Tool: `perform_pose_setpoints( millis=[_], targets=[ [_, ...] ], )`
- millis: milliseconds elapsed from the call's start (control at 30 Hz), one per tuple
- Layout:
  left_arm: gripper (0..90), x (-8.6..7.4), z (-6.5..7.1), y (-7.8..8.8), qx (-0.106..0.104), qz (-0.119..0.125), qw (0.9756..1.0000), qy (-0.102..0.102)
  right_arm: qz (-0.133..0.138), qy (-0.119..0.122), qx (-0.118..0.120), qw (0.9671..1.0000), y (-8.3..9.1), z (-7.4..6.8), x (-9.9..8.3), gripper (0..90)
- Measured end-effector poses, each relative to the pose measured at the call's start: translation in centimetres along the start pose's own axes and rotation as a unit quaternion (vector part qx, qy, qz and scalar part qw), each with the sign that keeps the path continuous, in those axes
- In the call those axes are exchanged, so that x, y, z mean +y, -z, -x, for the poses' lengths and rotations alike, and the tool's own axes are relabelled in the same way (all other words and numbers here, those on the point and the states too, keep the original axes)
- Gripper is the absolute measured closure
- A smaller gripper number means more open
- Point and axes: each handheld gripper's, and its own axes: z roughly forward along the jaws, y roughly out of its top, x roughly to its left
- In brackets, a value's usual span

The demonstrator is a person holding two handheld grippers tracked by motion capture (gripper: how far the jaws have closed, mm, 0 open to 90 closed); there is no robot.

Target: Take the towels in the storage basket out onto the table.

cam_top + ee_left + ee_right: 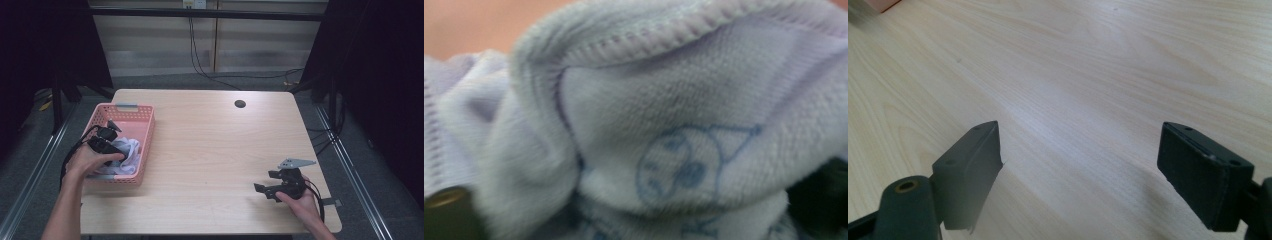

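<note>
Looking down from the high view first: the left gripper (pixel 111 145) is dipped into the pink basket (pixel 146 145) that sits at the left edge of the table (pixel 210 150), with the person's left hand (pixel 87 160) wrapped around it. Its front end is right in the pale lilac cloth (pixel 131 152) bunched up inside the basket, touching it. From up here I honestly can't tell whether the jaws are spread or pinching the fabric, since hand and cloth cover them. Over at the near right of the table, the right gripper (pixel 267 186) rests low over bare wood in the right hand (pixel 300 202), well apart from the basket.

Left gripper view: cloth (pixel 664 125) right up against the lens, soft terry with a stitched hem along the top and a little blue cartoon face printed on it. It's blurry and the fabric hides the jaws, so probably the cloth is sitting between them, but I can't say for sure. A bit of pink basket wall (pixel 469 22) peeks in at top left.

Right gripper view: both black jaws spread wide apart, nothing between them, just light wood table (pixel 1088 75) underneath. A tiny pink corner of the basket (pixel 884 4) shows at top left, far off.
</note>
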Motion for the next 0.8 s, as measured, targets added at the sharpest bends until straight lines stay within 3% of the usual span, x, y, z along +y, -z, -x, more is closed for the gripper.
perform_pose_setpoints(
  millis=[100,167,233,267,400,500,567,667,733,767,800],
  targets=[
    [16.8,0.1,0.1,0.1,0.005,-0.004,1.0000,0.006,-0.001,-0.002,-0.002,1.0000,0.1,0.0,0.0,17.4],
    [24.2,-0.2,-0.2,0.5,0.001,0.014,0.9997,0.018,0.000,-0.001,-0.004,1.0000,0.1,-0.1,0.0,17.4],
    [26.0,-0.4,-0.4,0.6,0.000,0.019,0.9997,0.016,0.001,0.000,-0.004,1.0000,0.1,0.0,0.0,17.4],
    [34.0,-0.5,-0.5,0.8,-0.001,0.024,0.9995,0.018,0.001,0.000,-0.003,1.0000,0.1,0.0,0.0,17.4],
    [42.2,-0.8,-0.2,1.2,0.005,0.039,0.9991,0.012,-0.002,0.000,-0.002,1.0000,0.0,0.0,0.0,17.4],
    [48.2,-1.3,-0.6,1.7,-0.006,0.062,0.9979,0.017,-0.001,0.004,-0.003,1.0000,0.0,0.0,0.0,17.4],
    [49.8,-1.5,-0.7,1.8,-0.009,0.064,0.9978,0.018,-0.002,0.000,-0.003,1.0000,0.1,0.0,0.1,17.4],
    [50.4,-2.0,-0.9,2.1,-0.017,0.085,0.9962,0.014,-0.002,0.000,-0.004,1.0000,0.1,0.1,0.1,17.4],
    [50.4,-2.1,-1.0,2.2,-0.021,0.091,0.9953,0.024,-0.002,-0.003,-0.005,1.0000,0.1,0.1,0.1,17.4],
    [50.4,-2.4,-1.1,2.5,-0.023,0.102,0.9943,0.019,-0.002,-0.002,-0.002,1.0000,0.1,0.1,0.1,17.4],
    [50.1,-2.5,-1.1,2.6,-0.026,0.113,0.9929,0.027,-0.002,-0.001,-0.001,1.0000,0.1,0.1,0.1,17.5]
  ],
)
